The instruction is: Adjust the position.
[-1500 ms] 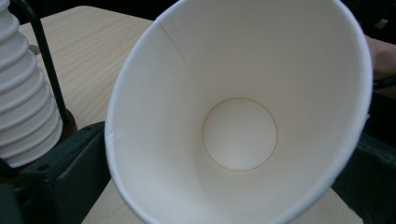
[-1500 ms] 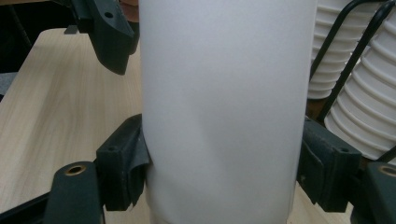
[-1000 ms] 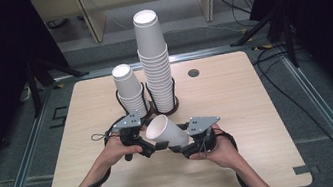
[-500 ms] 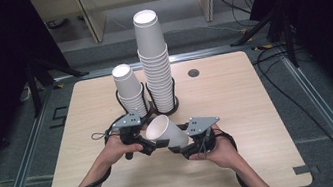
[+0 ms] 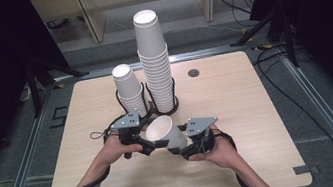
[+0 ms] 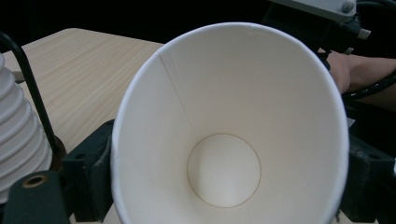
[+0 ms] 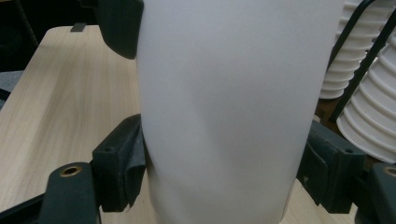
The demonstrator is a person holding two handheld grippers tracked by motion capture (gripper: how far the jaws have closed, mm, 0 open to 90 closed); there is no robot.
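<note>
A single white paper cup [image 5: 164, 133] hangs on its side just above the table, held between both grippers. My left gripper [image 5: 143, 143] is shut on the cup near its rim. In the left gripper view I look straight into the cup's empty inside [image 6: 224, 170], with a black jaw on each side of it. My right gripper [image 5: 189, 145] is shut on the cup near its base. In the right gripper view the cup's white wall [image 7: 224, 116] stands between the two pads [image 7: 119, 163].
Behind the grippers a tall stack of white cups [image 5: 154, 60] and a shorter stack [image 5: 128, 89] stand in black wire holders [image 5: 164, 108]. A round cable hole [image 5: 193, 73] lies at the back of the wooden table [image 5: 260, 124]. Dark floor and cables surround it.
</note>
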